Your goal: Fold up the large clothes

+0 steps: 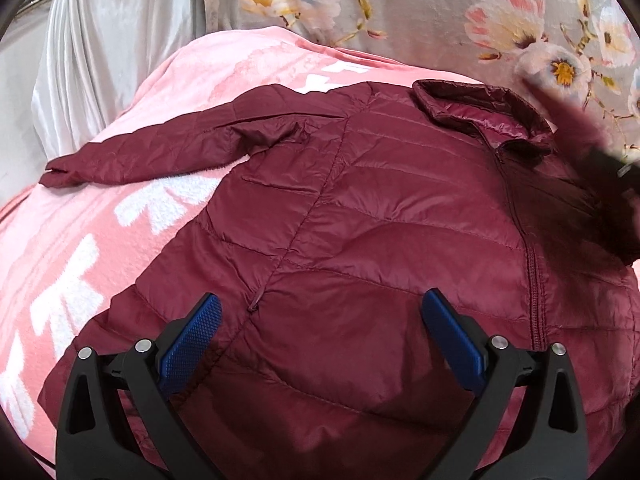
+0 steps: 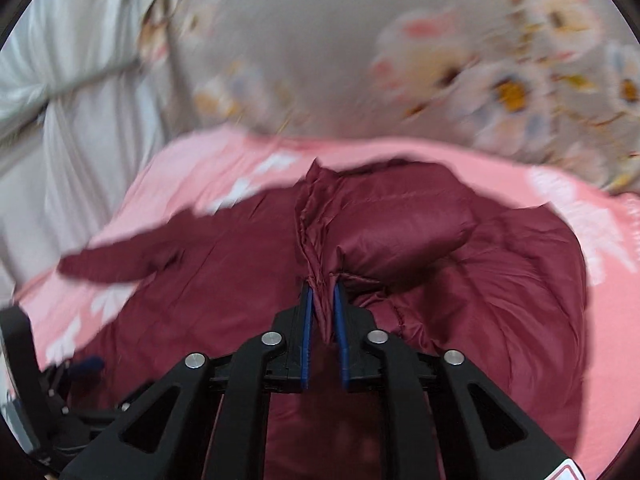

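Your left gripper (image 1: 320,316) hovers with fingers spread wide and empty above the maroon quilted jacket (image 1: 360,208), spread on a pink blanket (image 1: 80,240) ahead of them. Your right gripper (image 2: 323,308) has its fingers pinched on a bunched fold of jacket fabric, lifted.

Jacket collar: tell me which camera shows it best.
Left wrist view: the collar is sharp and standing open at the maroon jacket's top. The right wrist view is motion-blurred; there, bunched jacket fabric clamped in the right tongs hides it.
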The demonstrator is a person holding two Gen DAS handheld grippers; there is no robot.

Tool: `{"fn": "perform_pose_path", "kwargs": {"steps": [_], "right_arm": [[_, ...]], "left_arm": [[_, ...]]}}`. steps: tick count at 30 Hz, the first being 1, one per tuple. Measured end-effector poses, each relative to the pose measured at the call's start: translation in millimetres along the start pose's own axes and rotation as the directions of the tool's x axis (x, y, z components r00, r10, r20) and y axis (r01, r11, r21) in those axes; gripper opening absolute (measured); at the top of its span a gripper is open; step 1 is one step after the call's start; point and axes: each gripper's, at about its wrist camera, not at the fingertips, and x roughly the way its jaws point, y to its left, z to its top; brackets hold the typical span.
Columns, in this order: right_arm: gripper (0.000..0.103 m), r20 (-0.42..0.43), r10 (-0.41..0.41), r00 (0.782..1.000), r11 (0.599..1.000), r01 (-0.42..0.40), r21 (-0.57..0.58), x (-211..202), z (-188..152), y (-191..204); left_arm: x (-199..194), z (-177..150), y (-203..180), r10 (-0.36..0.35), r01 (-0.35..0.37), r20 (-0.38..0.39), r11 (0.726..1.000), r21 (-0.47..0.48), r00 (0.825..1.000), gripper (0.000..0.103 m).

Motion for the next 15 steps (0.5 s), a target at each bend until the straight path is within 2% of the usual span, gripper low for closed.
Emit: {"fn": "perform_pose_path", "kwargs": {"steps": [1,3,4,7,10,14,15], "right_arm": [[0.019,-0.034,0.012,0.999,1.000,-0.012,-0.008,9.1,-1.8,5.8],[0.041,-0.075,0.019,0.997,0.999,-0.021,-0.030,18.4,-11.5,22.7],[0.044,-0.080,0.023,0.996,0.999,-0.027,-0.047,18.2,-14.8,27.2],[0.046,-0.061,0.008,0.998,0.998,-0.012,-0.069,2.8,-25.1,29.0],[0.049,-0.025,-0.008,1.000,1.000,0.008,0.002,-24.1,-31.7,4.3],[0.050,0.015,-0.111,0.994,0.985,0.108,0.138,-56.9,-42.1,-47.7],[0.050,0.008,-0.131,0.991,0.977,0.128,0.170,-59.9,-44.7,-60.2]], "left_arm": [[0.2,-0.1,0.9,-0.010,0.010,-0.002,1.000,-0.004,1.000,0.098],[1.4,0.6,3.3,-0.038,0.038,-0.009,0.999,-0.015,0.999,0.098],[1.5,1.0,4.4,-0.065,0.065,-0.010,0.998,-0.018,0.998,0.098],[0.6,5.7,9.8,-0.156,0.155,-0.020,0.987,-0.037,0.988,0.098],[-5.6,19.8,14.5,-0.237,0.235,-0.017,0.969,-0.083,0.971,0.098],[0.9,54.7,6.9,-0.356,0.345,-0.047,0.925,-0.161,0.933,0.098],[13.0,68.7,0.7,-0.393,0.374,-0.071,0.907,-0.191,0.917,0.098]]}}
